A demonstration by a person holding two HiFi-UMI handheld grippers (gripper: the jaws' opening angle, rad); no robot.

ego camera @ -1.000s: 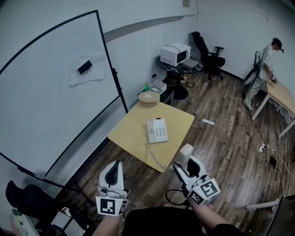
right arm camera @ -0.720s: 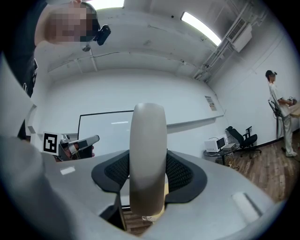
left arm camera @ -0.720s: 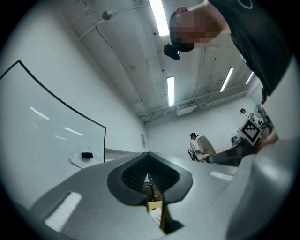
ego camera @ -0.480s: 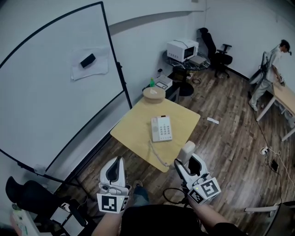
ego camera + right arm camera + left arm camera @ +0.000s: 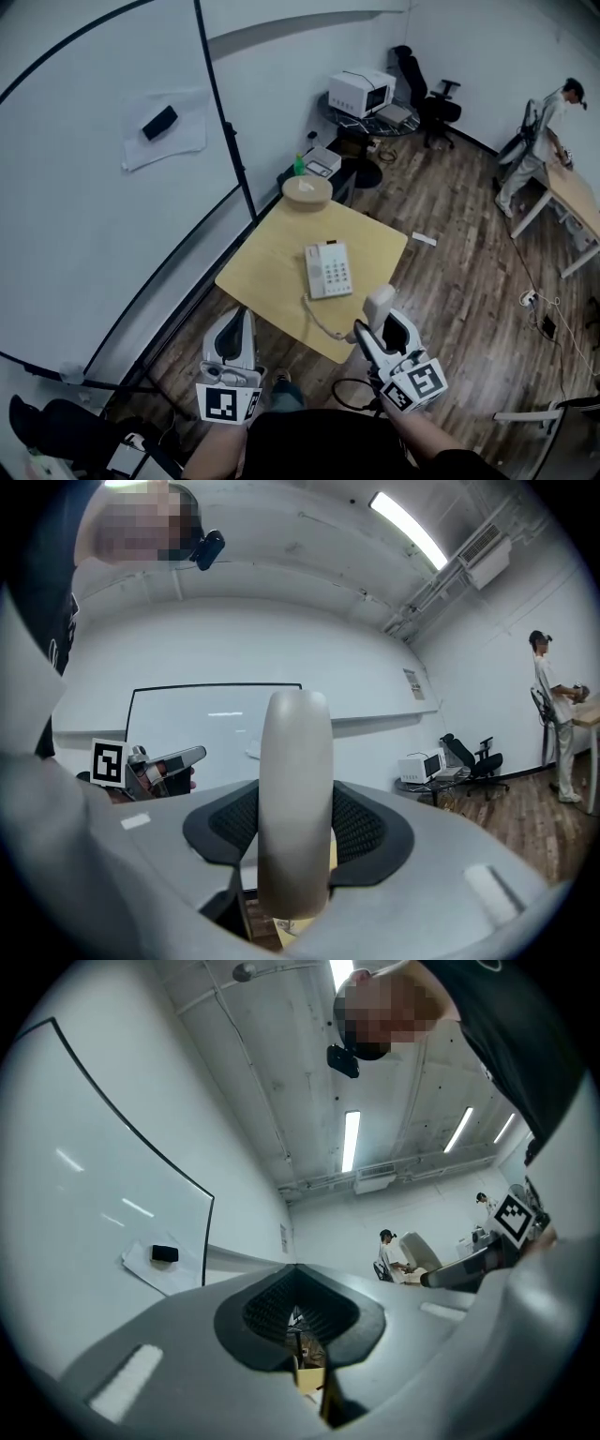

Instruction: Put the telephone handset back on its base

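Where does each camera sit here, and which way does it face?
Head view: on the head, steeply down at table and telephone base; left gripper and right gripper below.
Left gripper view: on that gripper, tilted up past shut fingers at the ceiling; torso above.
Right gripper view: on that gripper, along the handset its fingers clamp; torso at left.
Both gripper views share the whiteboard.

Left hand-held gripper [image 5: 238, 317], right hand-held gripper [image 5: 380, 330]: two. Handset [image 5: 379, 305]: one. Telephone base [image 5: 328, 271]: one. Table [image 5: 267, 267]: one.
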